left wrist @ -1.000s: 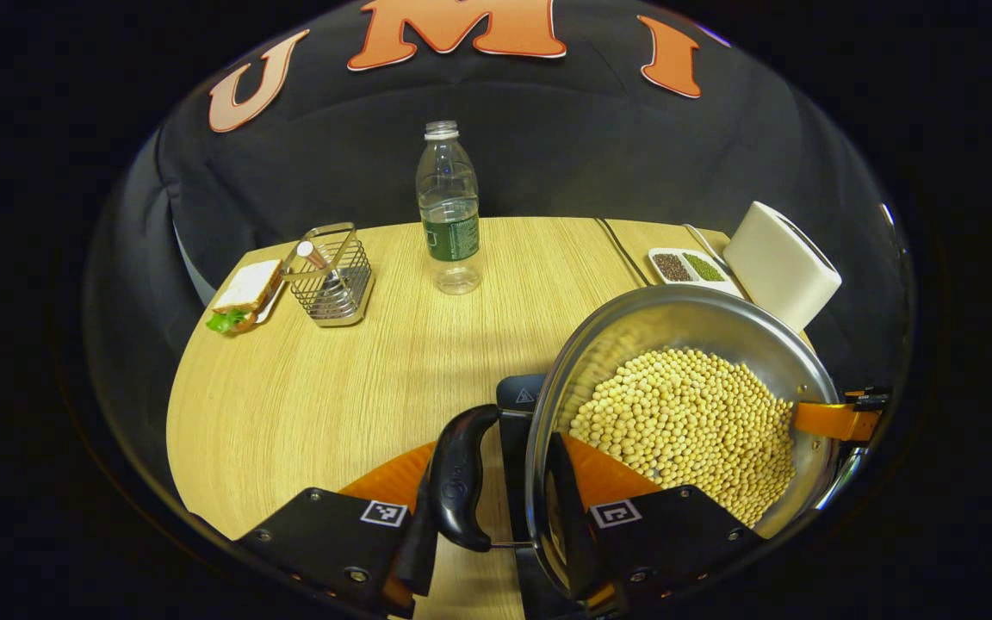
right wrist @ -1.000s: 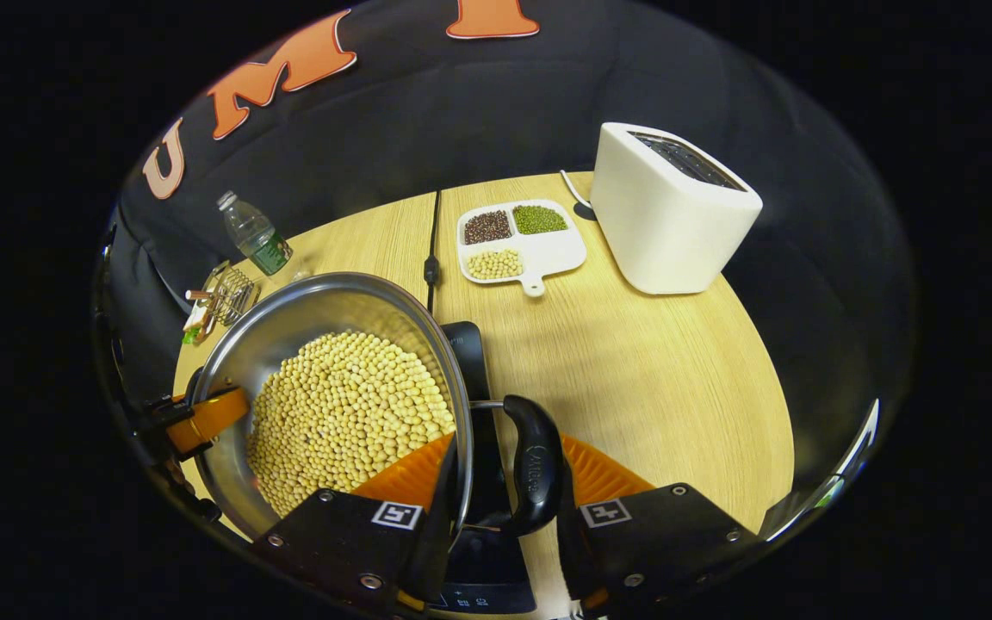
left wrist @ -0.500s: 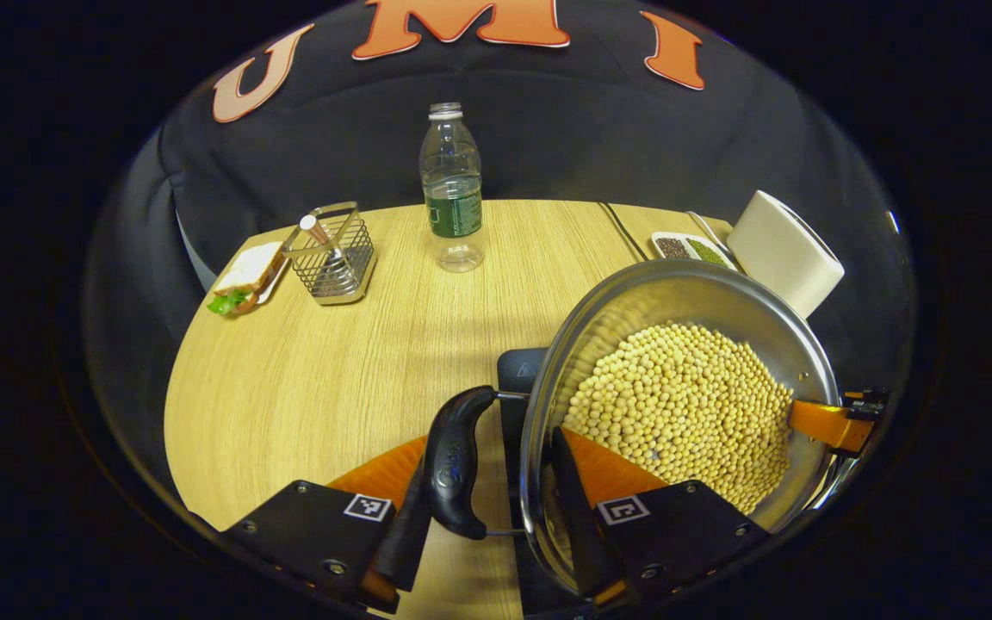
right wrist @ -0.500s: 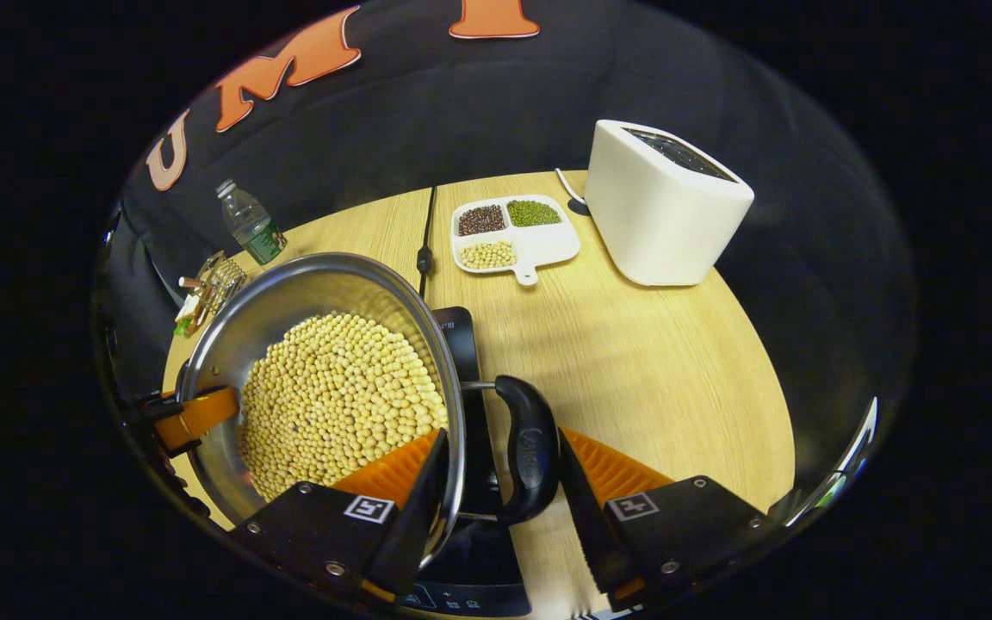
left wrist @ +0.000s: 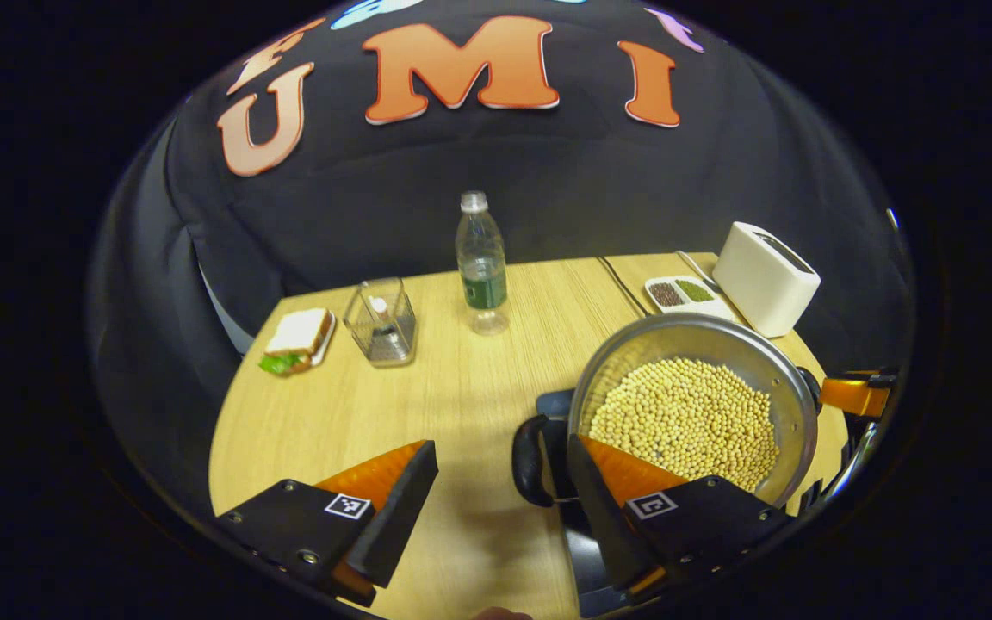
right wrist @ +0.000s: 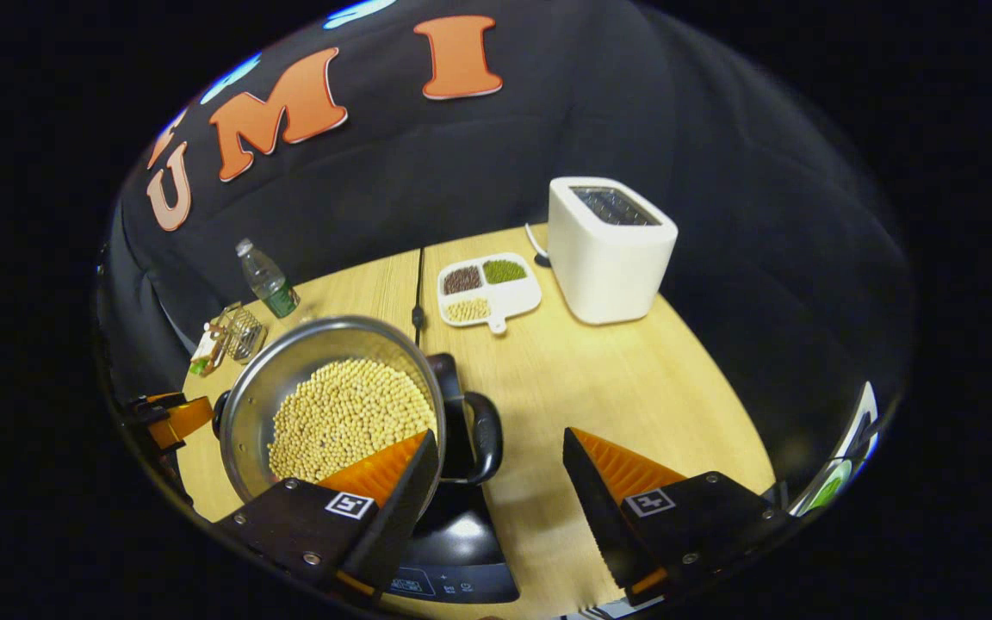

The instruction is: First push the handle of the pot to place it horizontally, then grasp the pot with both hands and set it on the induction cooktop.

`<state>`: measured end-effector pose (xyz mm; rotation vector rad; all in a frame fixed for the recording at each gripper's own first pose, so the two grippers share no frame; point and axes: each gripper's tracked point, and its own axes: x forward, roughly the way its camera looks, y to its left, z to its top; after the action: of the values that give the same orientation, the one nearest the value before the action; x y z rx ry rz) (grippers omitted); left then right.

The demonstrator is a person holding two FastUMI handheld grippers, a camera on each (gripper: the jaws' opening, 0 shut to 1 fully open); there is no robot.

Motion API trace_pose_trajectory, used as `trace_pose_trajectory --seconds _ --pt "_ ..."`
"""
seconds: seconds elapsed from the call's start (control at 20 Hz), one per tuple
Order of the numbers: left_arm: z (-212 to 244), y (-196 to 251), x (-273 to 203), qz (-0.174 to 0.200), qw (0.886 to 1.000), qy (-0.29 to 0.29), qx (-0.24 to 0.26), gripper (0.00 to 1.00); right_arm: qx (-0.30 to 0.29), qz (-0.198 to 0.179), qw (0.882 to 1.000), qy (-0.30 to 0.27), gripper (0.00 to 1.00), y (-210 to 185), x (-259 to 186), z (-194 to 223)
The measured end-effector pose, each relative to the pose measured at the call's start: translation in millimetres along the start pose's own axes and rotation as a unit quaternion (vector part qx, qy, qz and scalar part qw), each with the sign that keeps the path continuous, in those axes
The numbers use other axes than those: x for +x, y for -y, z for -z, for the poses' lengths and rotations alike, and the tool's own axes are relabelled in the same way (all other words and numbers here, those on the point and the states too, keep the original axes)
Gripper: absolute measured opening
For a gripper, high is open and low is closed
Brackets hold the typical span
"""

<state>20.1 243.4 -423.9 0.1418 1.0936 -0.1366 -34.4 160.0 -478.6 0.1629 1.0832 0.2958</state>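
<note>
I am holding both hand-held grippers wide apart, empty, flanking the pot [left wrist: 692, 405] resting on the cooktop [right wrist: 453, 551]. Bean-filled steel looks heavy, slippery; its side handles [right wrist: 486, 437] offer grip.

Little that we can read

We make out small white control markings on the front edge of the induction cooktop [right wrist: 453, 568], just below the pot [right wrist: 332, 405], too small to read. The bottle [left wrist: 482, 263] beyond the pot carries a green label, its print illegible to us.
</note>
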Motion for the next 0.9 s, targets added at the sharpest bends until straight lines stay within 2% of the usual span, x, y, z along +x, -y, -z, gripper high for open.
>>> trace_pose_trajectory --seconds 0.2,0.35,0.5,0.65,0.7,0.8,0.85,0.9 --pt "-85.6 -38.6 -33.2 -0.014 0.994 0.102 -0.026 0.9 -0.007 0.003 0.995 0.102 0.89 3.1 -45.8 -72.0" --pt "-171.6 -87.1 -83.1 -0.033 0.979 0.195 -0.046 0.9 -0.034 -0.007 0.983 0.181 0.9 -3.1 -85.8 -125.3" --pt "-229.1 -121.5 -153.6 -0.065 0.956 0.284 -0.04 0.9 -0.064 -0.021 0.963 0.262 0.93 -22.1 -133.6 -179.4" --pt "-281.3 -131.3 -227.9 -0.072 0.92 0.383 -0.029 0.88 -0.07 -0.053 0.941 0.327 0.93 -47.8 -184.0 -225.1" --pt "-292.0 -134.7 -252.8 -0.072 0.909 0.411 -0.028 0.9 -0.071 -0.064 0.933 0.346 0.98 -54.4 -203.9 -240.3" --pt "-311.6 -131.6 -286.3 -0.053 0.892 0.448 -0.045 0.9 -0.069 -0.087 0.917 0.383 0.89 -65.8 -240.4 -267.1" --pt "-320.0 -127.9 -296.2 -0.043 0.885 0.461 -0.053 0.88 -0.07 -0.098 0.91 0.395 0.93 -72.4 -252.8 -276.3" --pt "-332.3 -131.4 -308.0 -0.041 0.88 0.471 -0.057 0.9 -0.074 -0.105 0.906 0.404 0.93 -81.3 -262.1 -283.9"
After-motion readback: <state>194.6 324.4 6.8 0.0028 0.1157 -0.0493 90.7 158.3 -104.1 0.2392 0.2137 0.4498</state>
